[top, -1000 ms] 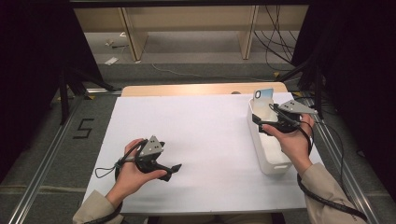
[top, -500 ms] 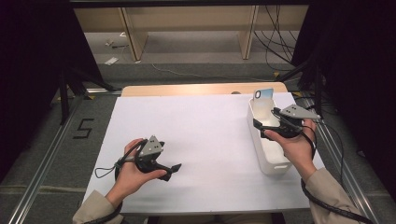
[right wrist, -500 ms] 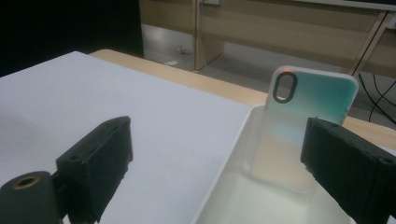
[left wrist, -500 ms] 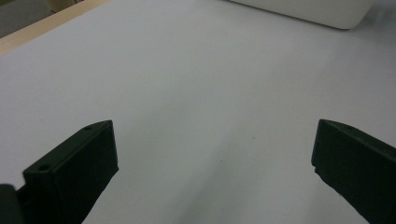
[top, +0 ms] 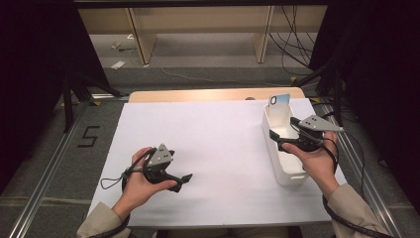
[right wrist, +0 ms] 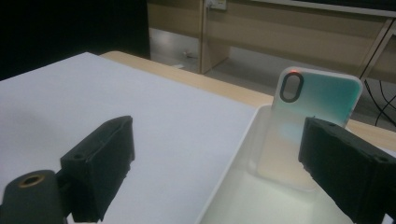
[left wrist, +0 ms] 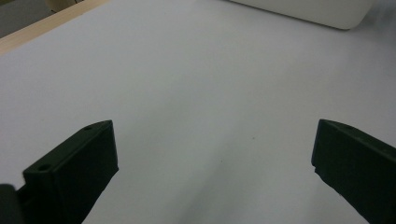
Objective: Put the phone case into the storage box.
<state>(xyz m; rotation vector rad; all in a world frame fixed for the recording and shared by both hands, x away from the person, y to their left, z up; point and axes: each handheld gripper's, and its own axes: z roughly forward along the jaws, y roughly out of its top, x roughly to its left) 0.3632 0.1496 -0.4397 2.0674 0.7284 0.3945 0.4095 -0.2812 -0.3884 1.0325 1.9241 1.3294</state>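
A pale teal phone case (top: pixel 279 100) (right wrist: pixel 312 110) with an oval camera hole stands on end, leaning against the far wall of a white bin (top: pixel 283 163) (right wrist: pixel 233 182) at the table's right. My right gripper (top: pixel 275 138) (right wrist: pixel 219 172) hovers over the bin with its jaws wide apart, the case a little way ahead of them. My left gripper (top: pixel 184 179) (left wrist: pixel 212 172) rests near the front left of the white table (top: pixel 213 129), open, with bare surface between its jaws.
The white bin's corner (left wrist: pixel 308 10) lies far ahead in the left gripper view. A wooden table edge (top: pixel 208 94) runs along the back, with wooden furniture legs (top: pixel 141 37) and cables (top: pixel 292 44) on the floor beyond. Metal rails (top: pixel 49 163) flank the table.
My right gripper has shifted slightly back and down over the bin. The left gripper has stayed still.
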